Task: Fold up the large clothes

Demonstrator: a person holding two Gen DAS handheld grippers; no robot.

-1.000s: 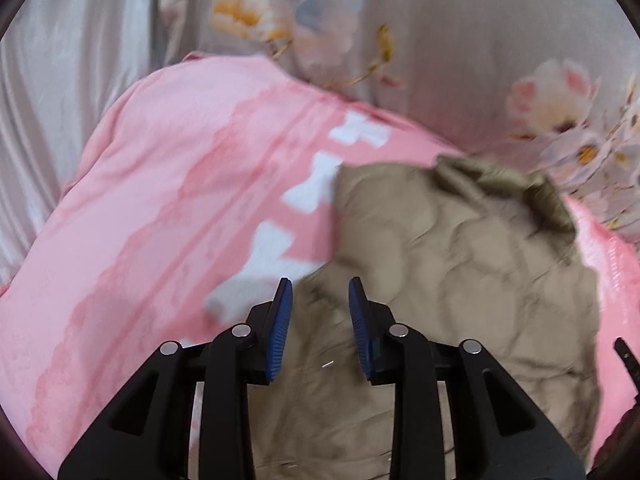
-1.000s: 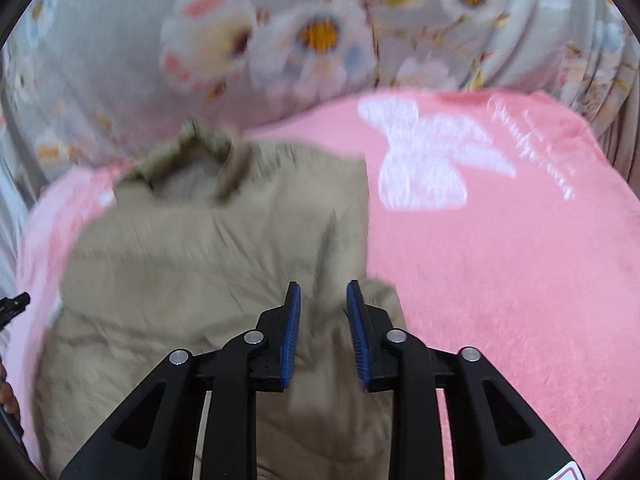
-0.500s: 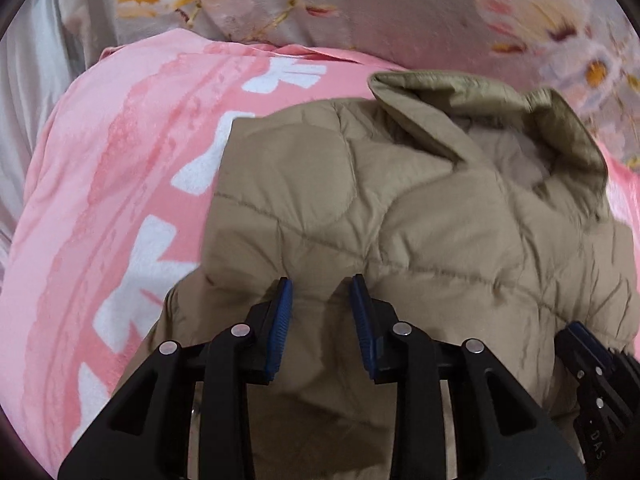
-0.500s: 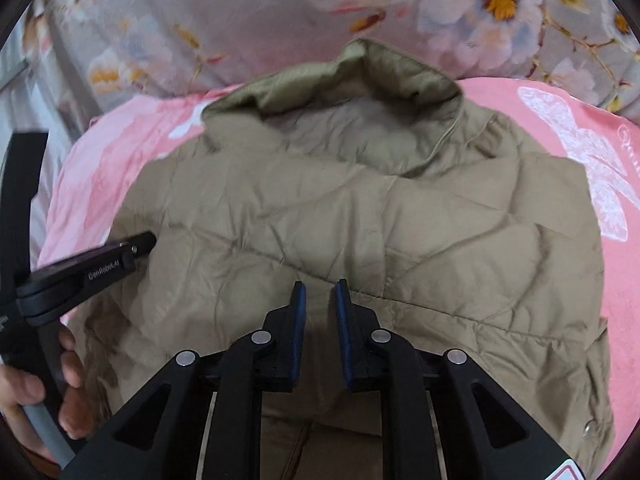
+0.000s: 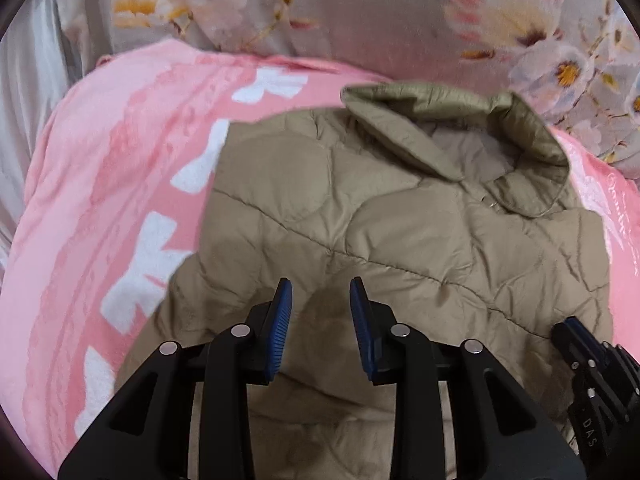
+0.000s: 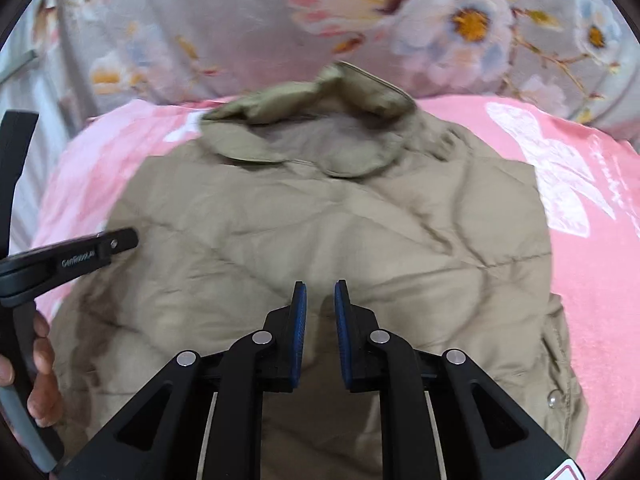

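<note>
A grey floral sheet [image 5: 380, 20] covers the bed far beyond both pairs of jaws. On it lies a pink blanket [image 5: 100, 200] with white bows, spreading out to either side of the jaws. A tan quilted jacket [image 5: 360, 208] lies flat on the blanket, straight ahead of and under both jaws, its collar [image 6: 320, 92] at the far end. The left gripper [image 5: 320, 304] hangs over the jacket's near part, jaws released with a gap and nothing between them. The right gripper [image 6: 320, 300] hangs over the jacket too, jaws narrowly apart, gripping nothing. A hand [image 6: 40, 368] shows at the far left of the right jaws
</note>
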